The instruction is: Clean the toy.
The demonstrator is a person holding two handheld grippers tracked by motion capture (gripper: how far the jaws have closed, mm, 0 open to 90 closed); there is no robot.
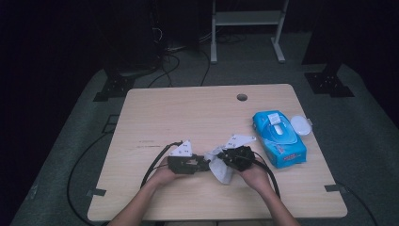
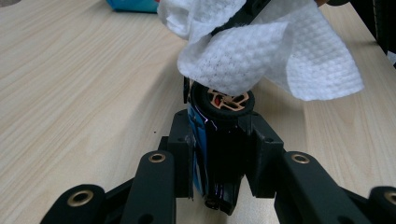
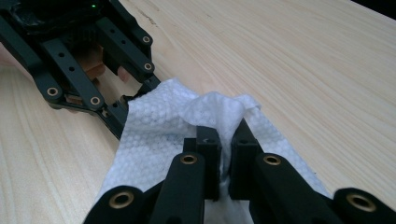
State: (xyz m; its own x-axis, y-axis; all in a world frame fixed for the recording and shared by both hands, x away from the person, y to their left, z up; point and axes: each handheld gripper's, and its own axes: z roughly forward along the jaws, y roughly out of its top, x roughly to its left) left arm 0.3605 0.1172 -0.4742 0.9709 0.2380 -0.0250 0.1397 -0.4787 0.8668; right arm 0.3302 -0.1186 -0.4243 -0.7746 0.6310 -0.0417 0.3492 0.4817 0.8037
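Near the wipes pack [image 1: 279, 139], left tongs [image 2: 219, 140] clamp a toy car [image 2: 219, 140]; right tongs [image 3: 226, 144] pinch a wipe [image 3: 159, 126].

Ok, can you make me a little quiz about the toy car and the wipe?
1. True or false: the left gripper holds a toy car.
2. What does the right gripper pinch? A) a white wipe B) a spoon C) a sock
3. Fill in: the blue wipes pack lies on the person's ____ side of the table.

Key: 1 true. 2 A. 3 right.
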